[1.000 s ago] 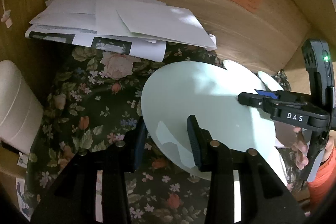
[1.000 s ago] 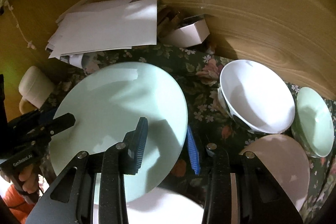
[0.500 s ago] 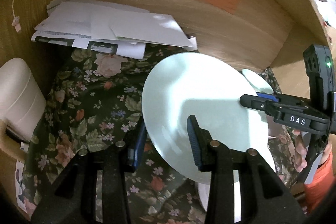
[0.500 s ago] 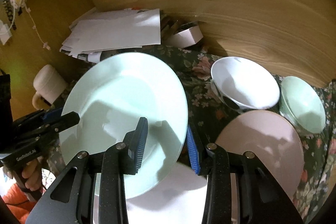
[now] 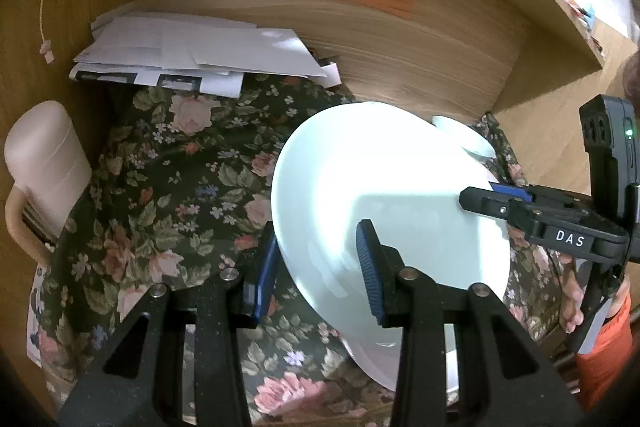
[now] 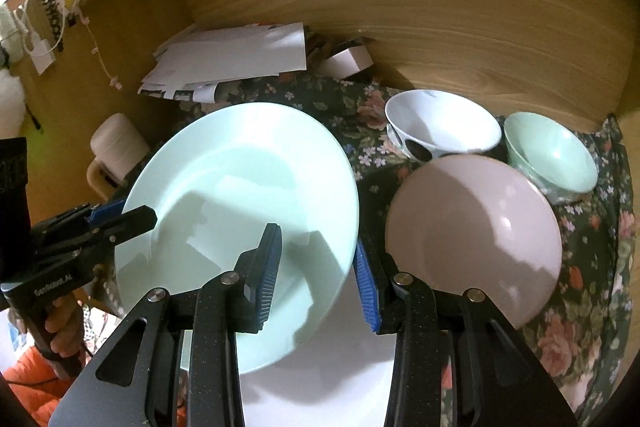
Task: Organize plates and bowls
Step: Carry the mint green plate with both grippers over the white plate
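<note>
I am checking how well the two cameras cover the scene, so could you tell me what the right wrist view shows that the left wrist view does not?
Only the right wrist view shows the pink plate, the white bowl and the green bowl.

Only the left wrist view shows the right gripper from the side, clamped on the plate's rim.

Both show the mint plate held by both grippers, the papers, the beige mug and the floral cloth.
</note>
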